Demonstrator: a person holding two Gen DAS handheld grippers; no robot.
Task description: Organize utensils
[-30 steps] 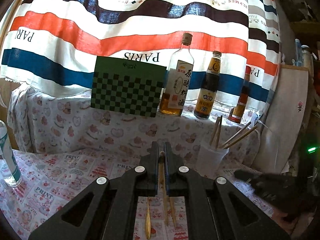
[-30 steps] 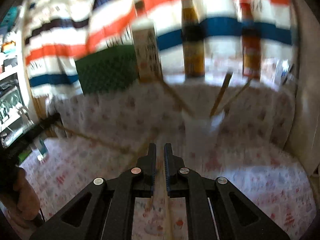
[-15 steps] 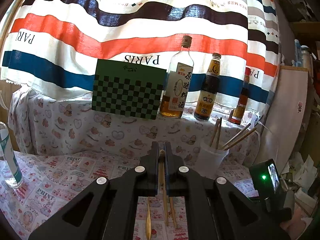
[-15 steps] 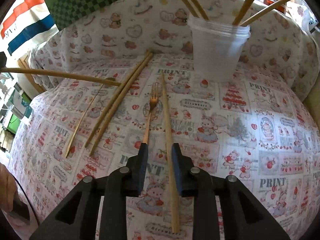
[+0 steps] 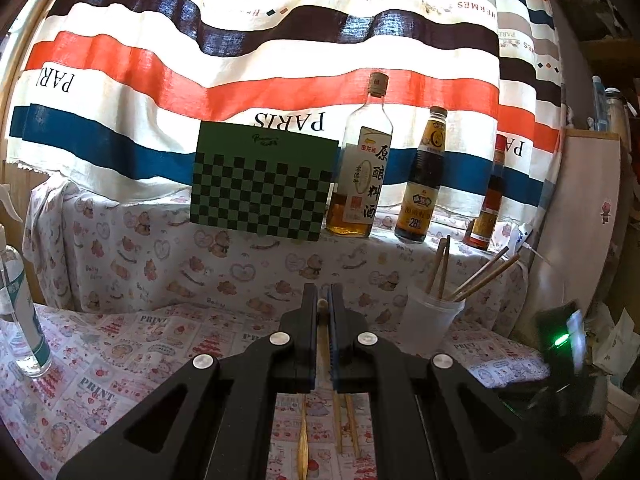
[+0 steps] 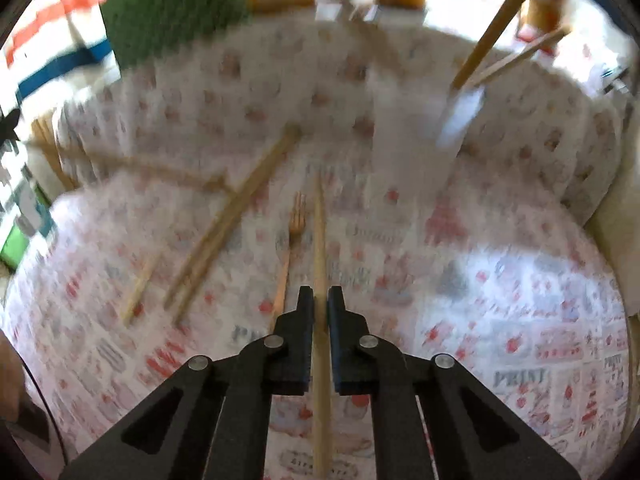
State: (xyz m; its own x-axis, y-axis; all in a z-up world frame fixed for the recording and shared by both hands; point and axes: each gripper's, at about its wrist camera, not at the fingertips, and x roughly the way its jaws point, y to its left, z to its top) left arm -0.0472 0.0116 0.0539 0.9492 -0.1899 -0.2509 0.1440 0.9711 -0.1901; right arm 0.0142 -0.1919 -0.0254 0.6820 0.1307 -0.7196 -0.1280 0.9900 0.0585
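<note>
Half a second ago the right gripper (image 6: 317, 300) stood with its fingers spread astride a chopstick (image 6: 319, 240) lying on the table (image 6: 520, 300); now the fingers have drawn in until they sit close on either side of that chopstick, apparently pinching it, though blur leaves the contact itself uncertain; this reads as a pick-up just made or about to complete, with the stick next bound, I judge, for the plastic cup (image 6: 416, 120) at one o'clock, where several chopsticks already stand; a small fork (image 6: 294, 224) lies just beside the stick at eleven o'clock, and a loose pair of chopsticks (image 6: 236, 216) slants off toward ten o'clock; the left gripper (image 5: 323, 304) has held as it was, fingers pressed on another chopstick (image 5: 322, 332), the cup (image 5: 430, 316) at two o'clock from it; the right view is smeared by motion, so whether the stick has left the cloth cannot be told; the left view's black fingers hide most of the table beneath, and the right gripper appears there only as a dark blur at four o'clock.
</note>
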